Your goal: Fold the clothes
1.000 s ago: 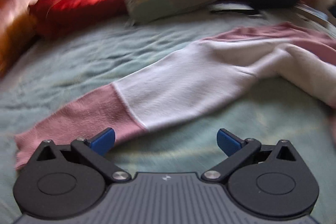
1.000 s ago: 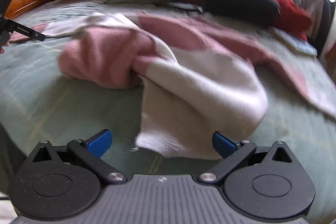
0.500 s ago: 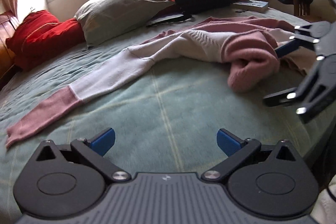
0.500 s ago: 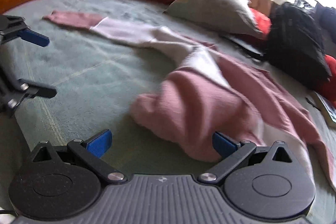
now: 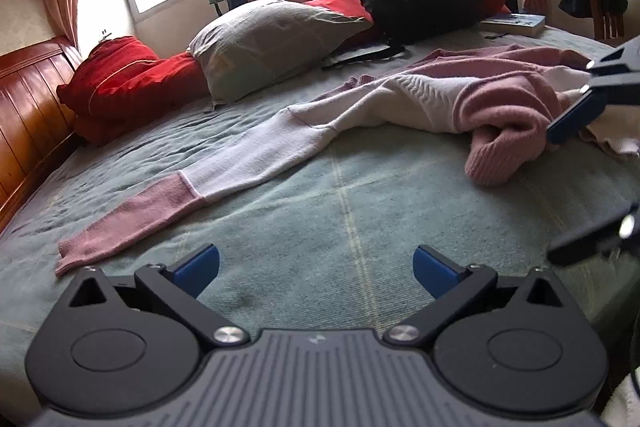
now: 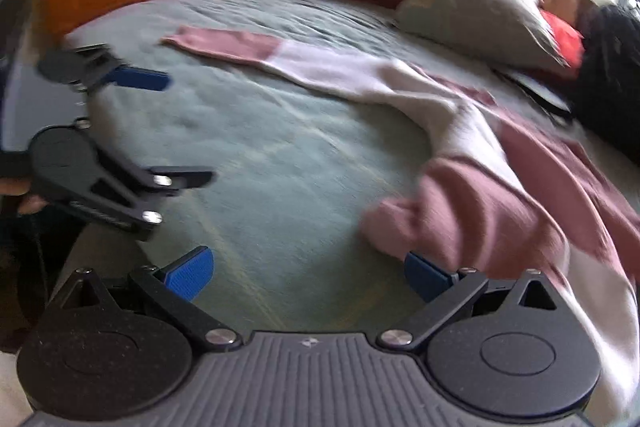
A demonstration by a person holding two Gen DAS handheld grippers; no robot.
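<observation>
1. The sweater (image 5: 404,99) lies on the bed (image 5: 360,211), pink and white knit. It is not folded: one sleeve (image 5: 192,199) runs out flat and straight toward the headboard side, and the body is bunched in a soft pink heap (image 5: 504,131) near the bed's edge.

2. The left hand-held gripper (image 5: 316,267) hovers over bare bedcover with its jaws wide apart, holding nothing. The sleeve cuff (image 5: 80,255) lies just ahead of it, to its left.

3. The right hand-held gripper (image 6: 306,273) is also spread open and empty. Its right fingertip is at the edge of the bunched heap (image 6: 460,203); whether it touches the knit cannot be told, as that view is blurred.

4. Handling, as a judgement: the knit looks thick, soft and limp, light enough for one gripper. It will sag and drape from any pinch, and may stretch if pulled hard. It should drag on the bedcover, not slide.

5. Where to grip: hems and edges such as the cuff, a shoulder seam or the bottom hem, where the knit is doubled. A pinch into the heap risks catching several layers at once.

6. The heap wants spreading flat; two grips well apart on one edge would keep it taut.
</observation>
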